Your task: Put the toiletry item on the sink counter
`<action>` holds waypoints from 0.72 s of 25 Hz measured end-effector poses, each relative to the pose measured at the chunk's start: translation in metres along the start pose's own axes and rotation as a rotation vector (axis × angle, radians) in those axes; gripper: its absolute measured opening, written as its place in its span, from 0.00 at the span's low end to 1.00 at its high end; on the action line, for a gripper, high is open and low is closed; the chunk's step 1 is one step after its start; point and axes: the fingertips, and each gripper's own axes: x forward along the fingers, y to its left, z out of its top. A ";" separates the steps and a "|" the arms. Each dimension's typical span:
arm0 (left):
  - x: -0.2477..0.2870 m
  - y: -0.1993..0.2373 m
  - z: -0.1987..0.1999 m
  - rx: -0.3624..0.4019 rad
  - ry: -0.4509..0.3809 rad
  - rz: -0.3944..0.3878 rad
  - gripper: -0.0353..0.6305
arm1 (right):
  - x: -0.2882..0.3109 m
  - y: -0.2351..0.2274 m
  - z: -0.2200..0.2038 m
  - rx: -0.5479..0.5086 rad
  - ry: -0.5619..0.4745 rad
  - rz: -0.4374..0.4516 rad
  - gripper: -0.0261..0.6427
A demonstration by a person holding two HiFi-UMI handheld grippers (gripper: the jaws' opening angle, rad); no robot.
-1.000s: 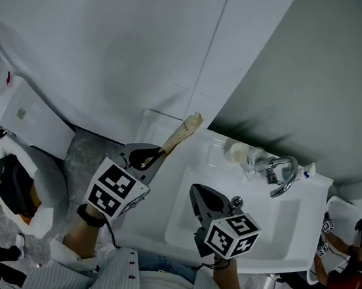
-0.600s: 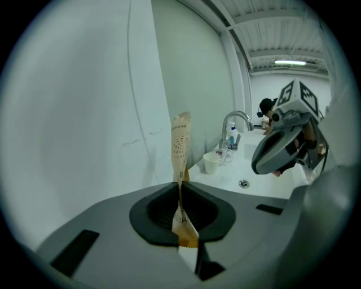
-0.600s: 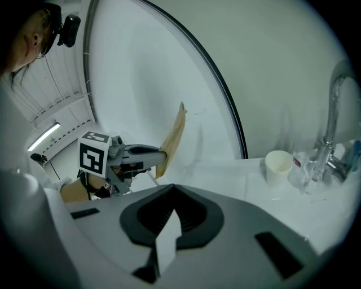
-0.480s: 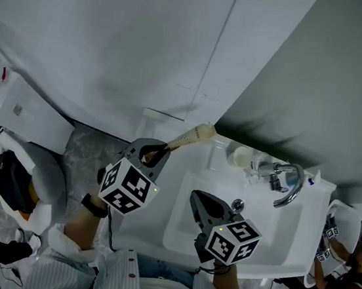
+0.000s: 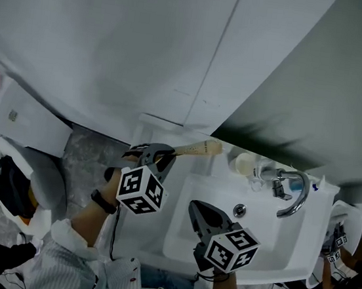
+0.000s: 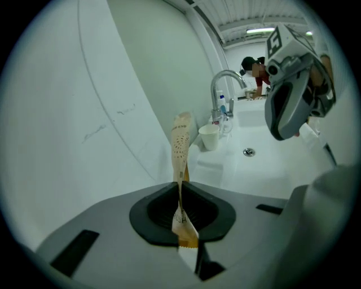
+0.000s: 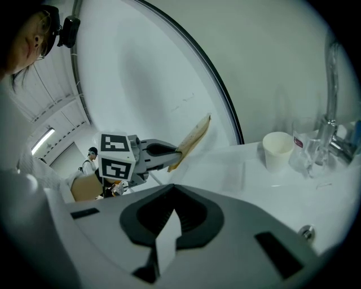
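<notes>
The toiletry item is a long, thin packet of tan paper [image 5: 197, 149]. My left gripper [image 5: 166, 155] is shut on its near end over the back left corner of the white sink counter [image 5: 156, 233]. In the left gripper view the packet [image 6: 180, 141] rises from the closed jaws [image 6: 181, 211] and leans toward a paper cup [image 6: 209, 136]. Whether its far end touches the counter is unclear. My right gripper [image 5: 200, 210] hovers over the basin, shut with nothing in it. In the right gripper view the packet [image 7: 192, 138] sticks out of the left gripper [image 7: 169, 153].
A paper cup [image 5: 243, 162], clear wrapped items and a chrome faucet [image 5: 294, 192] stand along the counter's back edge. The drain [image 5: 240, 211] sits in the basin. A white wall rises just behind. A toilet [image 5: 12, 171] stands to the left, and a person [image 5: 347, 288] at the far right.
My left gripper sank and moved right toward the counter's back corner. The packet swung from pointing up to lying nearly level toward the cup. The right gripper dropped a little.
</notes>
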 end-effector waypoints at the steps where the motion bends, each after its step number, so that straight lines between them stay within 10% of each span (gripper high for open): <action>1: 0.006 -0.001 -0.002 0.017 0.008 -0.007 0.10 | 0.001 -0.002 -0.001 0.005 0.006 -0.002 0.05; 18: 0.074 -0.021 -0.048 0.226 0.144 -0.113 0.10 | 0.020 -0.020 -0.017 0.034 0.073 -0.005 0.05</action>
